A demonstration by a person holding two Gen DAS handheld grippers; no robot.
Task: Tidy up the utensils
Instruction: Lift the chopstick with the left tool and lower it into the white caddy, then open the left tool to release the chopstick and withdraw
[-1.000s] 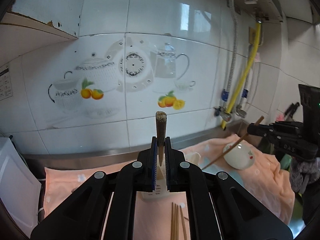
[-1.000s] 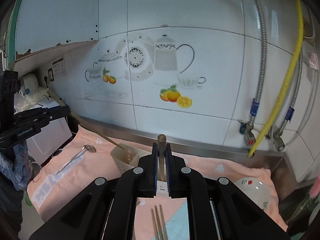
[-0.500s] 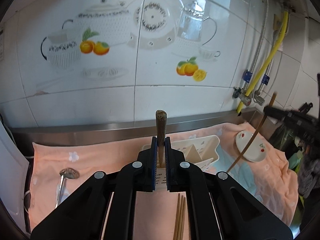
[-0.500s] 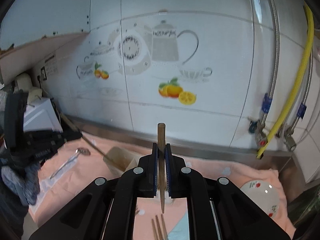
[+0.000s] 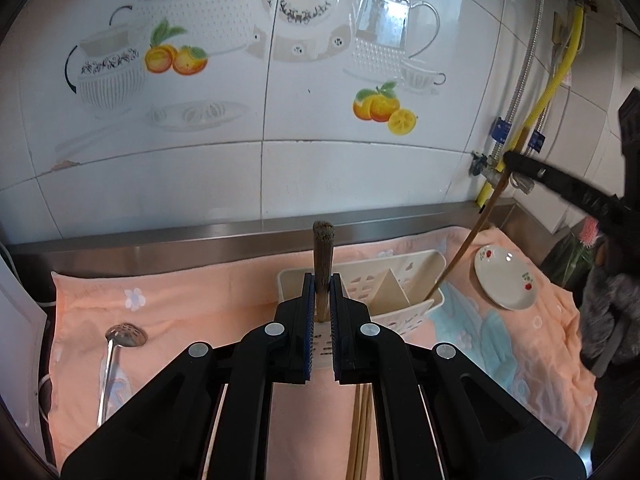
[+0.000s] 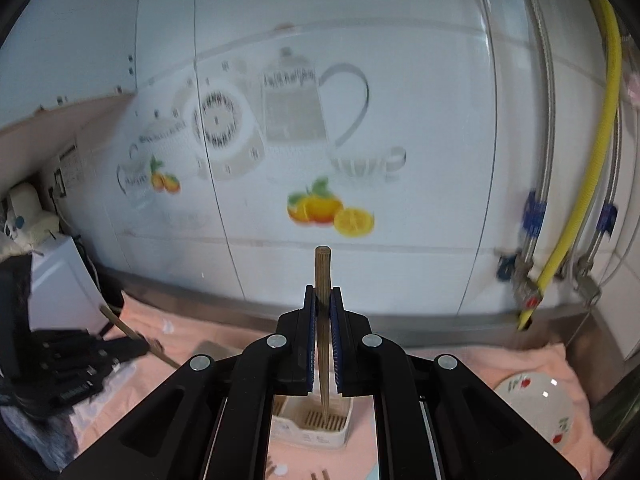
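The left gripper (image 5: 322, 300) is clamped on a brown wooden chopstick (image 5: 323, 256) held upright above the white slotted plastic utensil caddy (image 5: 394, 292) on the peach towel (image 5: 200, 304). The right gripper (image 6: 322, 316) pinches a second wooden chopstick (image 6: 322, 276) – its tip inside the caddy's end compartment. A perforated steel ladle (image 5: 120, 344) lies left.

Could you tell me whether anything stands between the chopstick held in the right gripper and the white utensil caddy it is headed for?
Nothing visible does. The right gripper is shut on its chopstick, whose lower tip hangs over the caddy's open slotted compartment. The left wrist view shows that tip entering the caddy's right end, beside the divider.
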